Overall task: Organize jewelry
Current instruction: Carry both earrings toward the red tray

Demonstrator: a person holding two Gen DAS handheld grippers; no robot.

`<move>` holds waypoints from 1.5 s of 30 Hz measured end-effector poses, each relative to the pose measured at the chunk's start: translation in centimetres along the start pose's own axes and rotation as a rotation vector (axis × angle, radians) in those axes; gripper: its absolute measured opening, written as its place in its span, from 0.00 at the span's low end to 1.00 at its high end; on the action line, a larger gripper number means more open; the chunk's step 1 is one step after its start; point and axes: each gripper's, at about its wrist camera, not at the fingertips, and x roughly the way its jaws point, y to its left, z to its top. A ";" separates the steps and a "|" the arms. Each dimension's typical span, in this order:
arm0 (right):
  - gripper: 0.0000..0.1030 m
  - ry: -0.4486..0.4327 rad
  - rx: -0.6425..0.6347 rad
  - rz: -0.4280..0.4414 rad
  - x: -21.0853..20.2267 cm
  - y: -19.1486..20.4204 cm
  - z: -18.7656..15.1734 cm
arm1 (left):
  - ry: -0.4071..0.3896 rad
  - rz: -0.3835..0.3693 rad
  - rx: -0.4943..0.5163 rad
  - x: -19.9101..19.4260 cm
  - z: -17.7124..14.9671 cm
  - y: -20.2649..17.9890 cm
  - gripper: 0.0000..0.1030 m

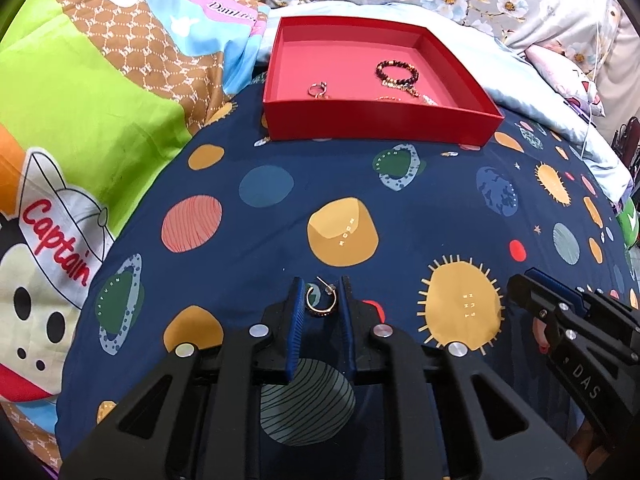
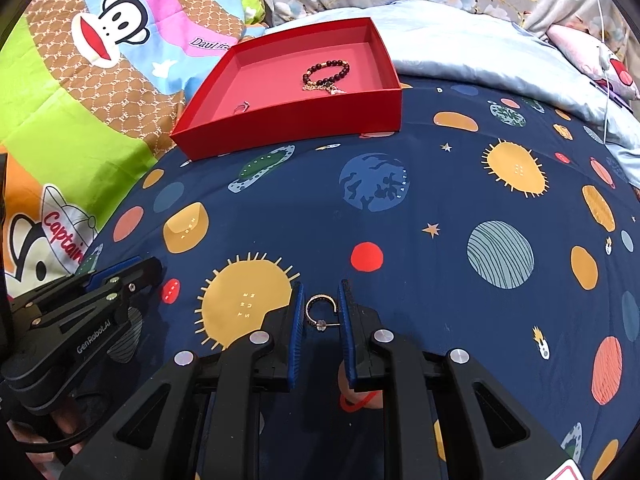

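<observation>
Our left claw (image 1: pixel 320 300) and right claw (image 2: pixel 320 304) each bracket a light, slippery hoop earring (image 1: pixel 320 301), jaws open; pinch its band

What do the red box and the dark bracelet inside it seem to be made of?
The red box looks like matte cardboard: thin straight walls, flat colour, no shine. The dark bracelet looks like glossy round beads, perhaps stone or glass, with a gold-coloured metal chain part.

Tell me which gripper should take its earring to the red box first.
Left, narrowly. The left gripper has a hoop earring between its fingers, and the red box lies straight ahead of it. The right gripper also brackets a second earring, but the box sits off to its left.
</observation>
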 end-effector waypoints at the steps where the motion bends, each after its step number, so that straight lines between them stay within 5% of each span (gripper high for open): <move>1: 0.15 0.000 0.000 0.002 -0.1 0.0 0.0 | -0.004 0.000 0.004 -0.2 0.1 -0.1 0.16; 21: 0.15 -0.036 -0.009 0.018 -1.5 0.1 2.1 | -0.059 -0.015 0.018 -1.1 3.9 -1.2 0.16; 45: 0.15 -0.164 -0.036 0.040 -0.3 -0.5 12.7 | -0.165 -0.009 0.046 0.4 13.1 -2.0 0.16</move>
